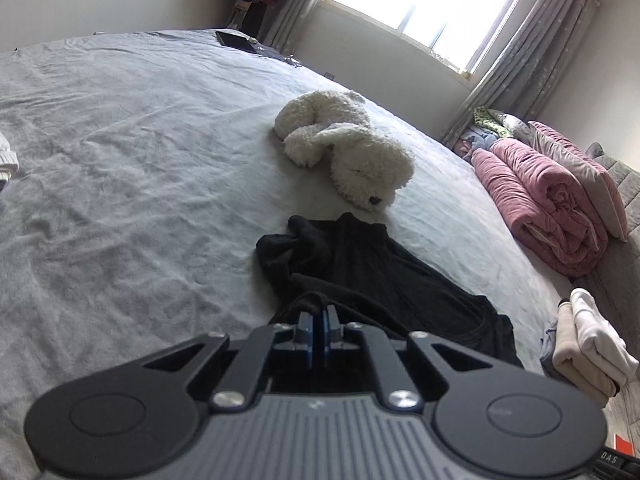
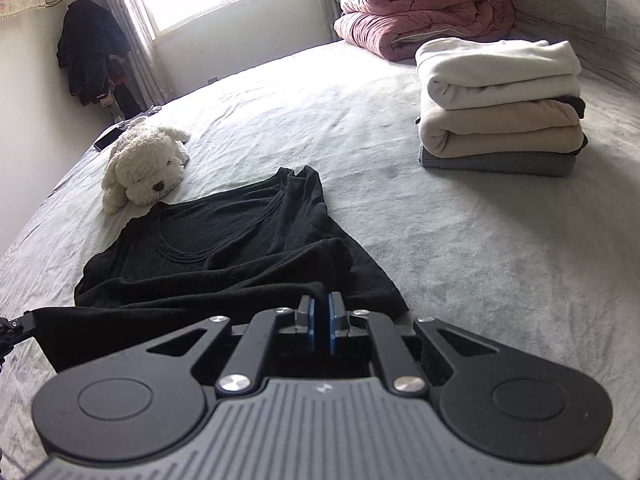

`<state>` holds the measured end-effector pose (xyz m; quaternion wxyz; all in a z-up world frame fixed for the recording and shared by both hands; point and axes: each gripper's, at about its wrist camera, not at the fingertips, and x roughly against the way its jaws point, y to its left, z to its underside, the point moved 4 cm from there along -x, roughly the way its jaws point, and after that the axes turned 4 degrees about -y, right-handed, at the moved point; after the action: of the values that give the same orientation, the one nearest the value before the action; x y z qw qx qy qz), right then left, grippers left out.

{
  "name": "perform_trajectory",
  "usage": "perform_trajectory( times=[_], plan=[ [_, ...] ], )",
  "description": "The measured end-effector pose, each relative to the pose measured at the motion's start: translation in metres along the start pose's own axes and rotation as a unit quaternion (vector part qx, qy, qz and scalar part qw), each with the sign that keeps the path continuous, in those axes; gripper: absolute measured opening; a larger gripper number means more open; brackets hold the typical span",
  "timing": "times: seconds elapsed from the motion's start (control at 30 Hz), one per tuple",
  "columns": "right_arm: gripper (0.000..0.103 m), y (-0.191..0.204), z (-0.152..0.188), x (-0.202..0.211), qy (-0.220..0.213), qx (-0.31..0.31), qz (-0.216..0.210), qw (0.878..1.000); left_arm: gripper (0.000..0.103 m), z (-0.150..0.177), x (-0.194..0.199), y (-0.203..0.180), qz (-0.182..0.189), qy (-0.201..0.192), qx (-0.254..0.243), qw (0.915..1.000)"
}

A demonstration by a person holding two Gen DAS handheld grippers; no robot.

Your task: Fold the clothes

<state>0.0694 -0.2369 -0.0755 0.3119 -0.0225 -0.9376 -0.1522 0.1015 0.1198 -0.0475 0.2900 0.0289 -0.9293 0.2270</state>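
Note:
A black top (image 2: pixel 224 240) lies partly crumpled on the grey bed sheet (image 2: pixel 480 248), its round neckline facing up. My right gripper (image 2: pixel 322 310) is shut on the near edge of the top. That edge stretches left to my left gripper (image 2: pixel 12 328), which shows only at the frame edge. In the left wrist view the same black top (image 1: pixel 372 276) runs away from my left gripper (image 1: pixel 319 314), whose blue pads are shut on a fold of the fabric. The cloth under both grippers is hidden.
A white plush dog (image 2: pixel 144 168) (image 1: pixel 348 148) lies just past the top. A stack of folded clothes (image 2: pixel 500 108) (image 1: pixel 588 344) sits to the right. A rolled pink quilt (image 2: pixel 424 4) (image 1: pixel 548 208) is at the bed's far side, a dark tablet (image 1: pixel 236 40) near the far corner.

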Motion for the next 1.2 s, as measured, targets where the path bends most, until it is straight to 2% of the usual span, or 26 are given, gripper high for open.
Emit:
perform_trajectory(
  times=[0.13, 0.27, 0.4, 0.5, 0.57, 0.6, 0.63, 0.67, 0.7, 0.8, 0.9, 1.03, 1.2],
  plan=[
    [0.014, -0.004, 0.000, -0.028, 0.012, -0.007, -0.002, 1.000, 0.005, 0.002, -0.036, 0.000, -0.016, 0.016, -0.022, 0.9995],
    [0.016, -0.006, 0.002, -0.042, 0.013, -0.003, -0.001, 1.000, 0.006, 0.006, -0.061, 0.006, -0.025, 0.040, -0.029, 0.9985],
    [0.017, -0.005, 0.003, -0.049, 0.012, 0.005, -0.002, 1.000, 0.007, 0.009, -0.070, 0.011, -0.023, 0.057, -0.022, 0.9978],
    [0.023, -0.006, 0.000, -0.047, 0.014, 0.001, -0.009, 1.000, 0.009, 0.007, -0.068, 0.009, -0.025, 0.066, -0.031, 0.9970],
    [0.038, -0.007, -0.002, -0.044, 0.015, -0.005, -0.015, 1.000, 0.014, 0.002, -0.063, 0.009, -0.026, 0.072, -0.029, 0.9966],
    [0.041, -0.008, -0.003, -0.042, 0.016, -0.008, -0.018, 1.000, 0.022, 0.000, -0.059, 0.008, -0.025, 0.074, -0.027, 0.9966],
    [0.046, -0.009, -0.004, -0.041, 0.017, -0.011, -0.021, 1.000, 0.034, -0.003, -0.055, 0.008, -0.025, 0.075, -0.027, 0.9965],
    [0.048, -0.009, -0.005, -0.039, 0.018, -0.014, -0.025, 0.999, 0.040, -0.005, -0.052, 0.007, -0.028, 0.074, -0.031, 0.9964],
    [0.048, -0.011, -0.005, -0.036, 0.019, -0.017, -0.026, 0.999, 0.043, -0.007, -0.049, 0.007, -0.031, 0.072, -0.035, 0.9963],
    [0.049, -0.015, -0.005, -0.025, 0.016, -0.026, -0.012, 0.999, 0.043, -0.011, -0.039, 0.004, -0.025, 0.070, -0.038, 0.9965],
    [0.049, -0.022, -0.003, -0.014, 0.021, -0.044, -0.011, 0.999, 0.041, -0.011, -0.029, -0.002, 0.001, 0.077, -0.031, 0.9965],
    [0.049, -0.029, 0.003, -0.002, 0.039, -0.074, -0.022, 0.996, 0.041, -0.001, -0.028, -0.013, 0.035, 0.108, -0.034, 0.9929],
    [0.049, -0.037, 0.013, 0.006, 0.066, -0.107, -0.031, 0.992, 0.041, 0.014, -0.037, -0.025, 0.027, 0.125, -0.063, 0.9897]
  ],
)
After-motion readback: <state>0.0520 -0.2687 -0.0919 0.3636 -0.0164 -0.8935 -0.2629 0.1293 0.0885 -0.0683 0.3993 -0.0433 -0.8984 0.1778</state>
